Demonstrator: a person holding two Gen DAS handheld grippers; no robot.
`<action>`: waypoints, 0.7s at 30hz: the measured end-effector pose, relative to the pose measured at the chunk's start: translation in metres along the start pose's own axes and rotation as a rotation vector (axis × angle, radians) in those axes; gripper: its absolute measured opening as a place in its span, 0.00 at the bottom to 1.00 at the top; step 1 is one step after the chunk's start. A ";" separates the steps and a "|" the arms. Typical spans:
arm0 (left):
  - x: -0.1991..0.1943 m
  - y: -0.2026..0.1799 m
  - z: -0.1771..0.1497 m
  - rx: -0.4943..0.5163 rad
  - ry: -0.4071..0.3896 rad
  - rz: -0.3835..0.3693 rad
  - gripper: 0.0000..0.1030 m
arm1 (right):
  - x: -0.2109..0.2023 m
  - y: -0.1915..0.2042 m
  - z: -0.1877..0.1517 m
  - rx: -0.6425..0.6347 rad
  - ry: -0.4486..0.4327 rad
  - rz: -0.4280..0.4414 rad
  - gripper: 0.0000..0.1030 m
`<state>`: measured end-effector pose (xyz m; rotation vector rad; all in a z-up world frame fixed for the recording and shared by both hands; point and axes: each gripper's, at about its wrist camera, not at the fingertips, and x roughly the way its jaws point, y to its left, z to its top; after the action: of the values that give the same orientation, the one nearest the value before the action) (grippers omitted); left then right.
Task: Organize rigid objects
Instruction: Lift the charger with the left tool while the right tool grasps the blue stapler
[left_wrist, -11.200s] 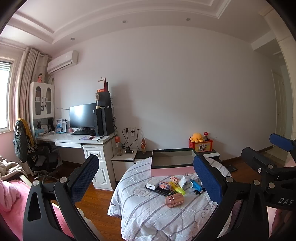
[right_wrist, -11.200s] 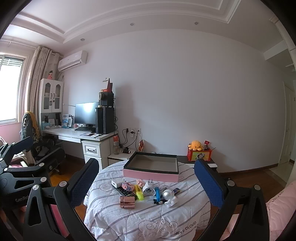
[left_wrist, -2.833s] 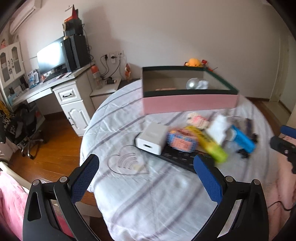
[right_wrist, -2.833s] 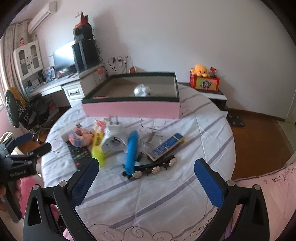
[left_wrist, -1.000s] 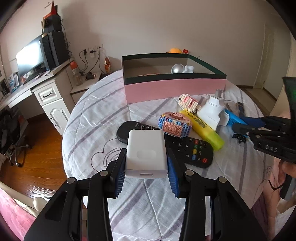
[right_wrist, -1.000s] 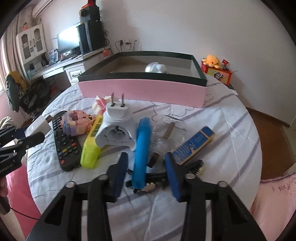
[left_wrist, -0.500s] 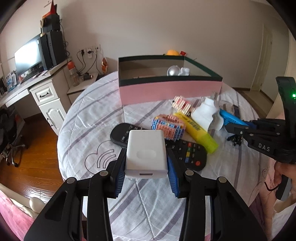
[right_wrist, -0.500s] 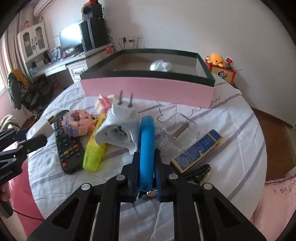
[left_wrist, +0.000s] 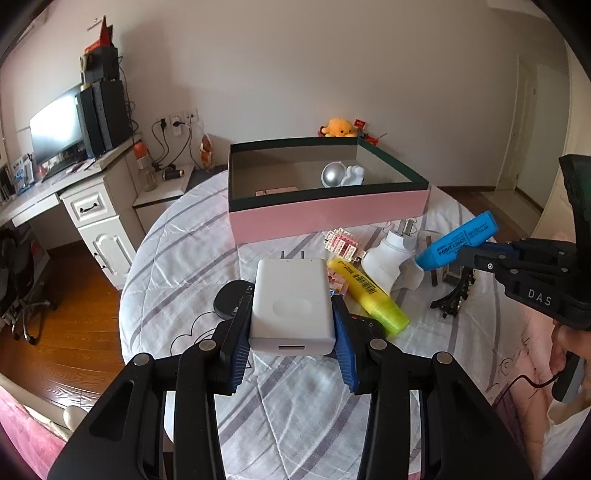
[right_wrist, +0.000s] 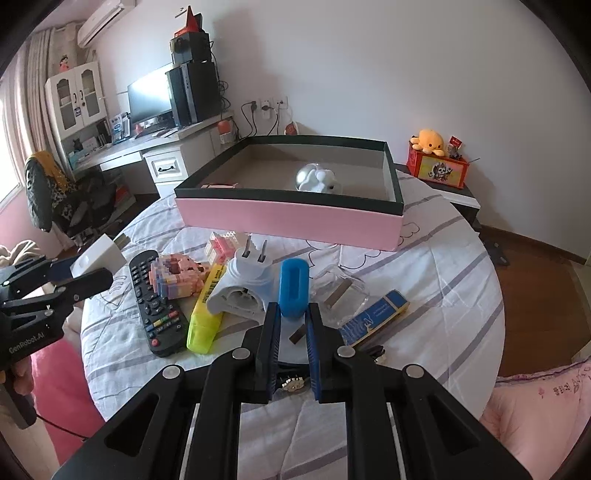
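Beyond the cluttered table (right_wrist: 443, 258), the pink box (right_wrist: 288, 218) sits mid-frame ahead of both grippers, left gripper (left_wrist: 291, 325) pinching the white charger (left_wrist: 291, 302), right gripper (right_wrist: 291, 332) the blue highlighter (right_wrist: 293, 288).

This is a lived-in bedroom at home. A round table under a white quilted striped cover (right_wrist: 443, 258) stands on a warm wooden plank floor (left_wrist: 66, 295). Along the wall runs a white desk with drawers (right_wrist: 162, 155), carrying a black computer monitor (right_wrist: 147, 98) and a black tower case (right_wrist: 192, 92). A white wall-mounted air conditioner (right_wrist: 105, 16) hangs high, beside pale curtains (right_wrist: 22, 96). Pink bedding, I think, edges the corner (right_wrist: 535, 406).
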<state>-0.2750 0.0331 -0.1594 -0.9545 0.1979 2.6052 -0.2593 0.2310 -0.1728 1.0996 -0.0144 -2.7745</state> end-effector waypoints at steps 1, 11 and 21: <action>0.000 -0.001 0.000 0.003 0.001 -0.002 0.40 | 0.000 -0.001 0.000 0.003 -0.001 0.004 0.13; 0.006 -0.004 -0.006 0.015 0.034 0.000 0.40 | 0.024 -0.007 -0.018 0.039 0.075 0.046 0.13; 0.010 -0.005 -0.006 0.020 0.045 -0.004 0.40 | 0.033 -0.009 -0.014 0.059 0.074 0.029 0.19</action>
<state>-0.2767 0.0391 -0.1708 -1.0061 0.2335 2.5749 -0.2747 0.2356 -0.2056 1.2055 -0.1033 -2.7225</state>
